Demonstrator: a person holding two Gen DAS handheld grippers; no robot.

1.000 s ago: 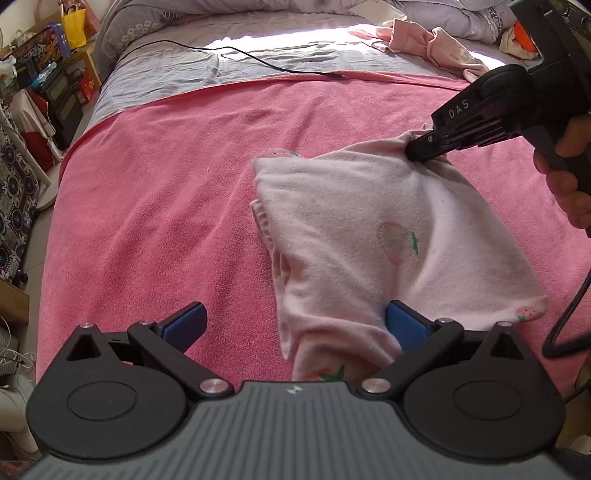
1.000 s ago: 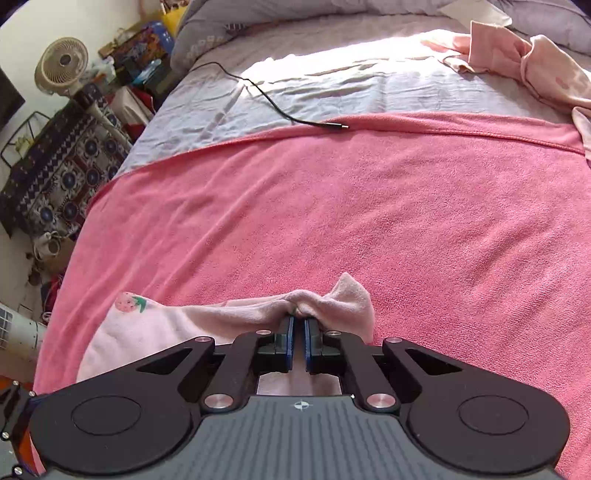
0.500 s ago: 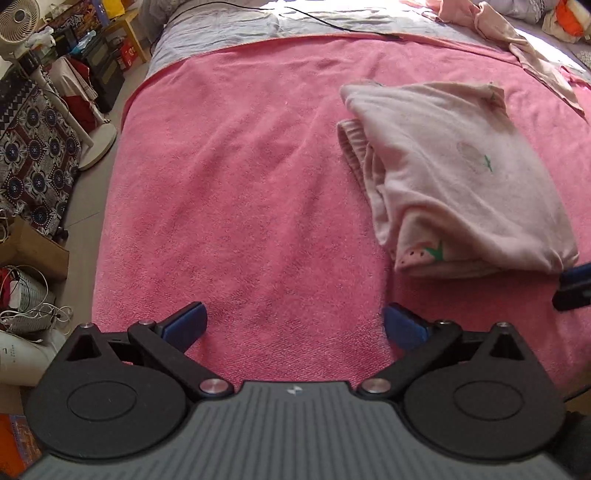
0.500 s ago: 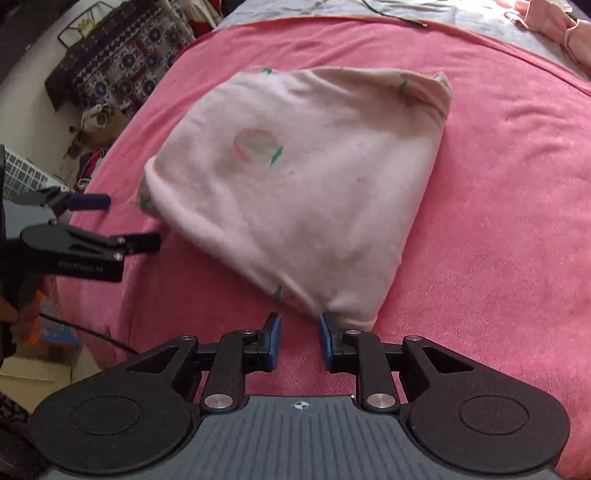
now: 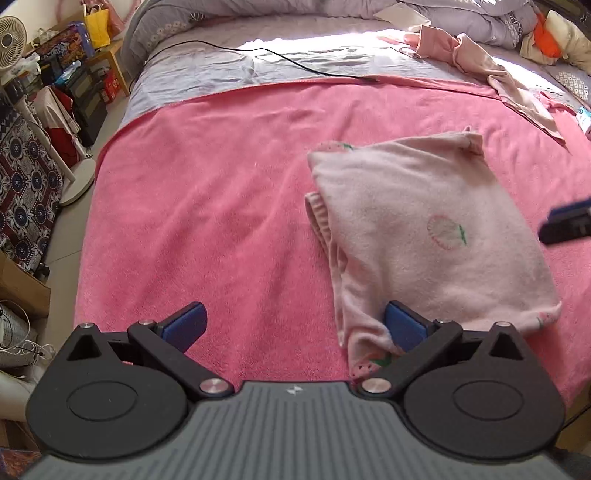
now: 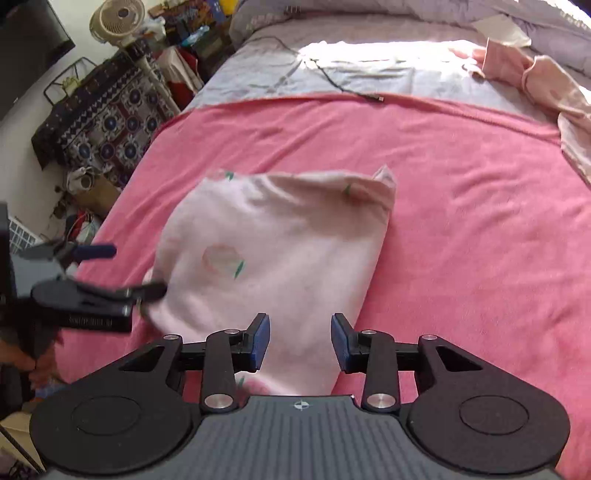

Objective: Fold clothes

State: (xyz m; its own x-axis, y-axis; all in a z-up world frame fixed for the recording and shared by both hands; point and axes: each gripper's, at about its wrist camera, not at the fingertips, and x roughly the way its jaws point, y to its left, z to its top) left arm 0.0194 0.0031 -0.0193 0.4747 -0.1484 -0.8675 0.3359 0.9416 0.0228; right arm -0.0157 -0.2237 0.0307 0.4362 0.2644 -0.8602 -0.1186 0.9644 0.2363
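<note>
The pale pink strawberry-print garment (image 5: 424, 236) lies folded into a rough wedge on the pink blanket (image 5: 221, 206), toward the near right of the bed, its layered edges stacked along the left side and a small corner poking up at the far end. It looks like thin, soft knit: light, limp, likely to sag and slide out of shape when lifted from one point, so I would judge it best taken at two corners or along the layered edge, pinching all the plies together. The left gripper (image 5: 295, 326) is spread wide and holds nothing; its right finger sits at the near corner of the garment, touching or just over the cloth, I cannot tell which. The right gripper (image 6: 300, 341) is also spread apart and empty, hovering above the garment's near end with the cloth showing between its fingers. Nothing lies on the blanket close around the garment. Farther up the bed, a black cable (image 5: 295, 62) runs across the grey sheet (image 5: 207, 74), and another pink garment (image 5: 480, 62) lies crumpled at the far right, well apart. Beside the bed stand a fan (image 6: 120, 20) and cluttered shelves (image 5: 66, 74), out of the way.
</note>
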